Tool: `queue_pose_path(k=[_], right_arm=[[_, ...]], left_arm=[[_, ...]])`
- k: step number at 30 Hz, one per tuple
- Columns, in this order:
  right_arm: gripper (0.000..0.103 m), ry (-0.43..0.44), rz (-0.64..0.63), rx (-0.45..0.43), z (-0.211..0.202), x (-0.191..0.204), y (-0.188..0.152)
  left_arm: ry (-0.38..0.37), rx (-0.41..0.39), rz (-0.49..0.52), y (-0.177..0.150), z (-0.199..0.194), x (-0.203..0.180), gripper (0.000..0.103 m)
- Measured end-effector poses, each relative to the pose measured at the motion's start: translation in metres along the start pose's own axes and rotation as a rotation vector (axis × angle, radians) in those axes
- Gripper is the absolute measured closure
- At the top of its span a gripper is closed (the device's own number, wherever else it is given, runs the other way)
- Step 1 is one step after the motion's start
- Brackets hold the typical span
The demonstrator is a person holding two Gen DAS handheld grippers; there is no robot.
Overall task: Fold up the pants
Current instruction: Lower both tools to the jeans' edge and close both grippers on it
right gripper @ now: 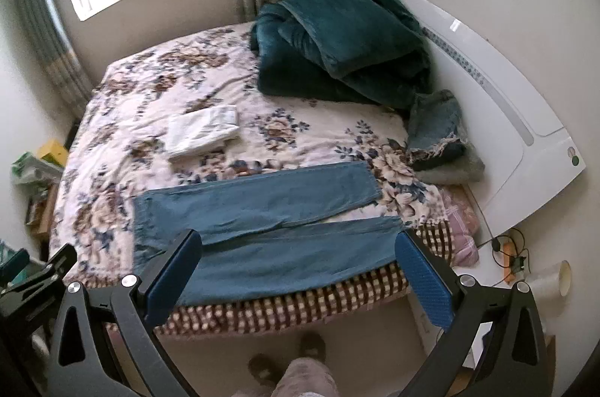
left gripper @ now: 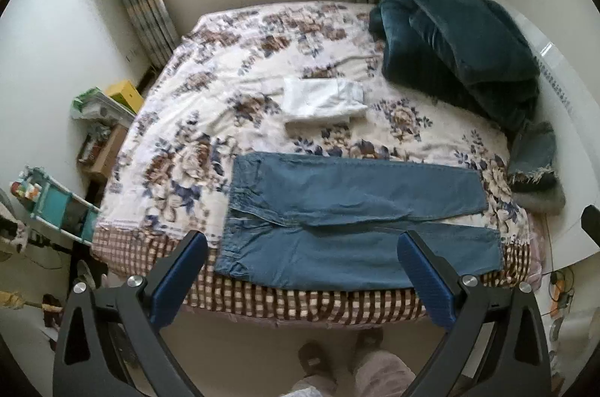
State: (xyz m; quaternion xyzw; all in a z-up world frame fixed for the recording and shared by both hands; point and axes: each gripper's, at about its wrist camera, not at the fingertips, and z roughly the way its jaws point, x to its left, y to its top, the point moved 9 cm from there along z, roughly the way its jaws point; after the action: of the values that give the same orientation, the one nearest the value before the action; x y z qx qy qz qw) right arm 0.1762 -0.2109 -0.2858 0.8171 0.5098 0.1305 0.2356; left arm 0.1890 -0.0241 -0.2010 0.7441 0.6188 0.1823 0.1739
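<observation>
Denim jeans [left gripper: 356,232] lie spread flat along the near edge of the bed [left gripper: 232,89], waistband at nine o'clock and hems at three, the two legs parted in a shallow V. Nearer than that, both tools hang in the air over the floor in front of the mattress: the left gripper [left gripper: 302,269] has its jaws wide apart and holds nothing, and the right gripper [right gripper: 298,269] is just the same, spread and empty. Neither touches cloth. The near leg runs right to the mattress edge over the checked skirt, so to my eye a clumsy pinch could drag the whole pair off onto the floor. A shallow grab might take only the top layer, and the fold would then go crooked. The parted legs could also fail to stack squarely if one hem is lifted ahead of the other. Past the jeans, toward twelve o'clock, sits a folded white garment [left gripper: 322,102], well apart. Farther still, at one to two o'clock, a dark teal blanket [left gripper: 457,51] is heaped by the headboard, with a small pile of frayed denim [left gripper: 532,153] beside it
</observation>
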Motion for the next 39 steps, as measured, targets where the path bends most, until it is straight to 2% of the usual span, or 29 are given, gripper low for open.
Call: queue_pose_path(k=[2,6,9,16,19,21,25,28,31,34,37,39], right_arm=[[0.000,-0.001,0.013,0.030,0.038,-0.005,0.008],[0.000,0.018,0.015,0.080,0.120,-0.016,0.029],[0.000,0.038,-0.030,0.172,0.208,-0.024,0.046],[0.000,0.059,-0.184,0.375,0.416,-0.029,0.065],[0.000,0.009,-0.275,0.406,0.491,-0.032,0.067],[0.000,-0.032,-0.352,0.429,0.554,-0.036,0.067],[0.000,-0.092,-0.445,0.553,0.652,-0.050,0.042],[0.000,-0.132,-0.457,0.650,0.706,-0.062,0.016],[0.000,-0.154,-0.500,0.703,0.749,-0.069,0.001],[0.000,-0.131,-0.591,0.760,0.782,-0.063,-0.014],[0.000,-0.102,-0.695,0.768,0.802,-0.051,-0.015],[0.001,-0.079,-0.755,0.757,0.807,-0.043,-0.012]], left_arm=[[-0.006,0.014,0.000,0.007,0.020,-0.005,0.000],[-0.008,0.080,0.022,0.026,0.090,-0.034,0.000],[0.042,0.110,0.059,0.039,0.141,-0.054,0.000],[0.066,0.249,0.078,0.061,0.299,-0.106,0.000],[0.080,0.277,0.127,0.066,0.359,-0.120,0.000],[0.114,0.313,0.186,0.065,0.416,-0.130,0.000],[0.142,0.404,0.275,0.051,0.508,-0.139,0.000],[0.152,0.467,0.343,0.035,0.558,-0.141,0.000],[0.139,0.522,0.410,0.021,0.591,-0.146,0.000],[0.114,0.547,0.484,0.018,0.609,-0.152,0.000],[0.054,0.561,0.548,0.024,0.617,-0.158,0.001],[-0.003,0.572,0.572,0.026,0.619,-0.163,0.013]])
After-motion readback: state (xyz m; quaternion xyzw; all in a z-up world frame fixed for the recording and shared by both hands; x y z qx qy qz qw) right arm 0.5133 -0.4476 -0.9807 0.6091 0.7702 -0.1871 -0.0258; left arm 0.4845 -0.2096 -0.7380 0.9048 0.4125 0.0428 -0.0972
